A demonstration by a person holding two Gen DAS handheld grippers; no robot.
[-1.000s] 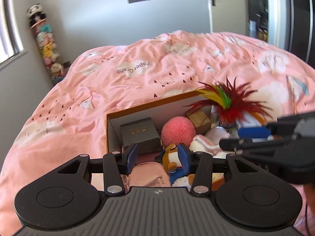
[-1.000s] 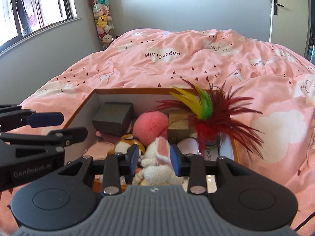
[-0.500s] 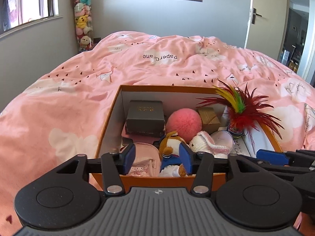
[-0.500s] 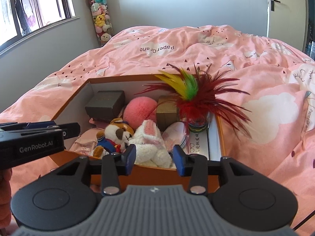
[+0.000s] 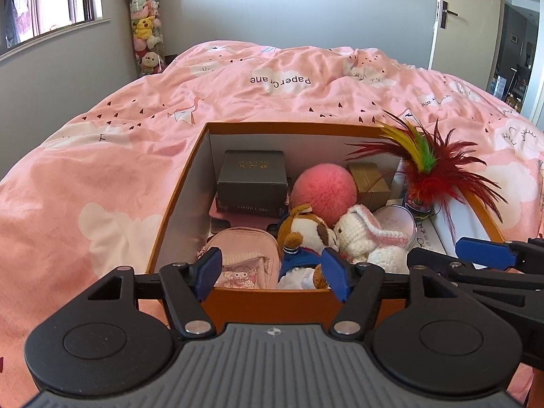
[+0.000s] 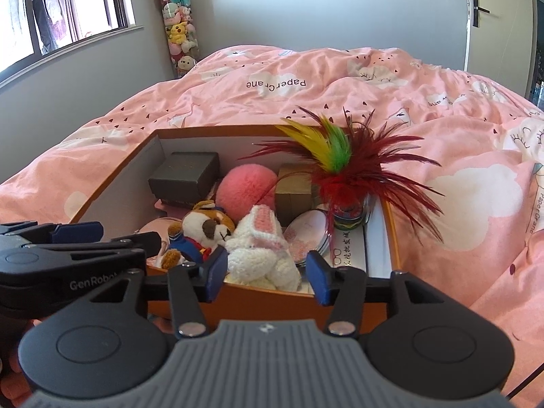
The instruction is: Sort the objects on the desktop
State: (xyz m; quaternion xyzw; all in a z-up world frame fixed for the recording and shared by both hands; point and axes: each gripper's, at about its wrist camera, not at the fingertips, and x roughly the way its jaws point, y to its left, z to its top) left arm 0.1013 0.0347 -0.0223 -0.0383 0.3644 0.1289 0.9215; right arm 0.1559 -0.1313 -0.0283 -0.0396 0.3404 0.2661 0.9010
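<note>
Hovering at the near wall of an orange box (image 5: 176, 200) on a pink bed (image 5: 102, 176), left tool (image 5: 273, 273) has jaws opening wide, nothing gripped; dog plush (image 5: 302, 234) and pink pouch (image 5: 243, 258) lie beyond its pads, untouched. Right tool (image 6: 267, 273) also has jaws opening, empty; white knitted rabbit (image 6: 263, 255) sits just past them inside the box. Box contents: dark grey case (image 5: 251, 173) at far left, pink fluffy ball (image 5: 323, 188) centre, gold box (image 5: 370, 183), round tin (image 5: 397, 221), feather shuttlecock (image 6: 343, 176) upright at right.
</note>
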